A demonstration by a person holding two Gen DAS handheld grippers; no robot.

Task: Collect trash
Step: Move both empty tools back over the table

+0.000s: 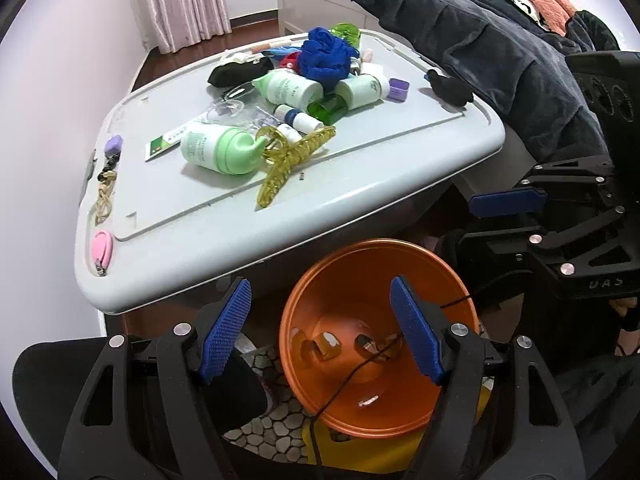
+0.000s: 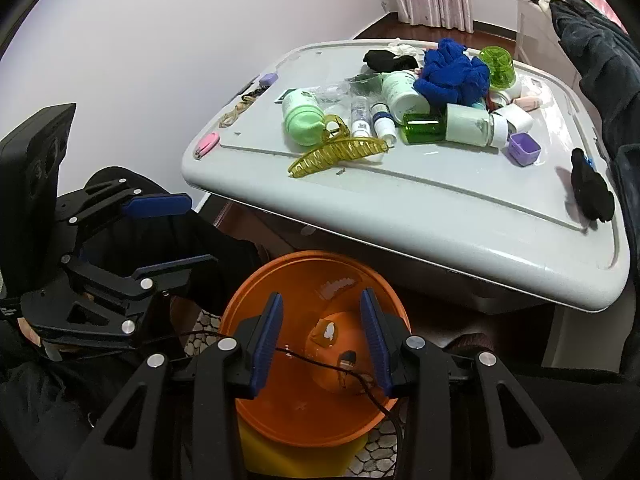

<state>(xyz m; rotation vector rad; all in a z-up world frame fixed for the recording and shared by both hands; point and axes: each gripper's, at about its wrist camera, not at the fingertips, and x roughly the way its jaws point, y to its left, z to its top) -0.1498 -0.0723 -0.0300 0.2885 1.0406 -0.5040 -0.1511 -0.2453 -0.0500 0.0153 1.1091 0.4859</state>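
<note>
**Trash on the table: both grippers empty over the bin**

Trash is the clutter heaped on the grey table: bottles, a hair claw, cloth, small bits. None of it is held right now.

Left gripper is spread wide, nothing between the pads, hanging over the orange bin on the floor just beside the table edge. Right gripper is partly open, also empty, over the same bin. A few small pieces lie at the bin bottom; can't tell what they are. A thin black cord crosses the bin mouth, so watch for a snag.

Handling guesses:
- Green pump bottle, lying on its side: light plastic, smooth, will roll. Grip across the body, not the pump head.
- Yellow hair claw, touching the pump bottle: stiff, brittle teeth, springy. Take it at the hinge spine.
- Blue cloth on top of the pile: soft, light, pinch anywhere, but it may drag neighbours along.
- Dark green bottle: may be glass, slippery. Grip mid-body and don't drop it from height.
- Small white tubes: light, roll easily, pinch across the middle.

Claw is nearest the table edge, so easiest first pick.
</note>
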